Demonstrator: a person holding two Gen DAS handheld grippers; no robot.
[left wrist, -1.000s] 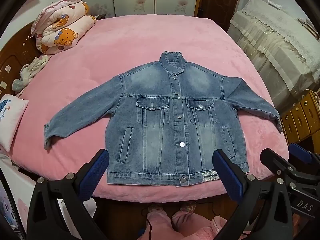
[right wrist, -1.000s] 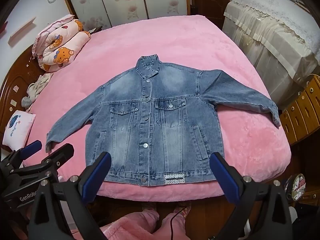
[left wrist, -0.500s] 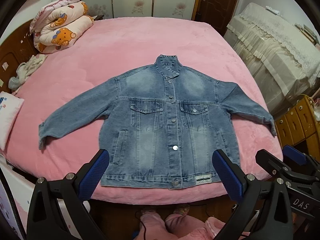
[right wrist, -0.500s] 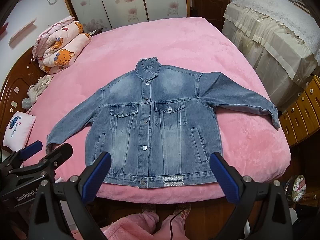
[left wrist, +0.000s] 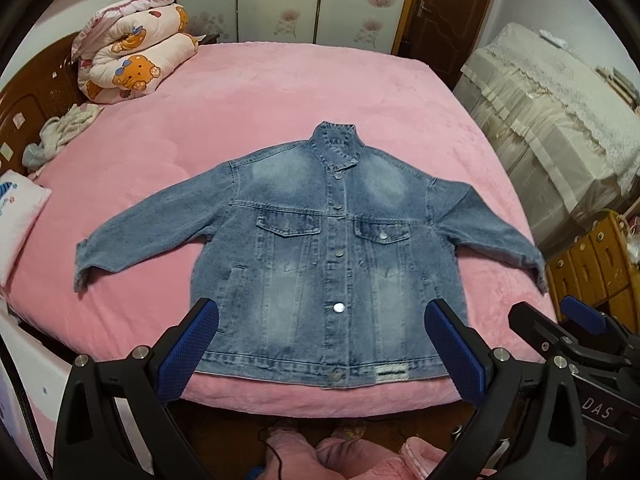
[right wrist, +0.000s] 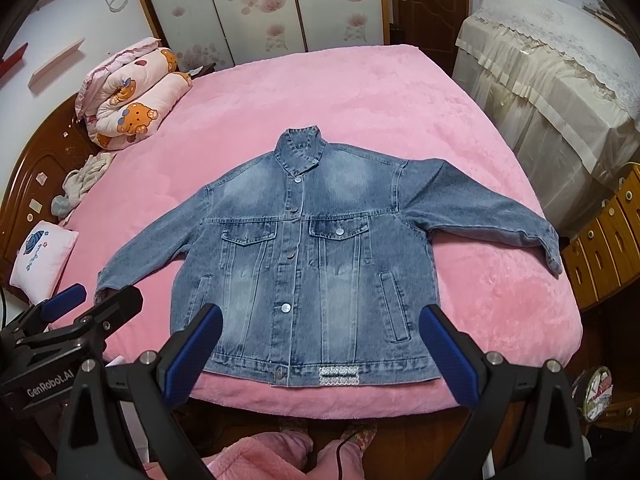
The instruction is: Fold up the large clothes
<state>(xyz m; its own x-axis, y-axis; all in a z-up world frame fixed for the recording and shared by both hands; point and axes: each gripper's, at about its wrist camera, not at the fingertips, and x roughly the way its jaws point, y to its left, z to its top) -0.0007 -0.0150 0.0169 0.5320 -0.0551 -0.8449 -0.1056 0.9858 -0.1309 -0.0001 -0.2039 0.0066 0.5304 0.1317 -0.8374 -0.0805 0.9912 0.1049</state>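
Note:
A blue denim jacket lies flat and buttoned, front up, on the pink bed, collar away from me, both sleeves spread out, hem near the front edge. It also shows in the right wrist view. My left gripper is open and empty, held above the hem. My right gripper is open and empty, also above the hem. The right gripper shows at the right of the left wrist view, and the left gripper at the left of the right wrist view.
A rolled quilt lies at the bed's far left, with a small cloth and a white pillow along the left side. A covered cabinet and wooden drawers stand right. My pink-clad legs are below.
Both grippers have drawn back and risen slightly, so the jacket sits farther off and lower in both views. Both remain open. The jacket has not moved.

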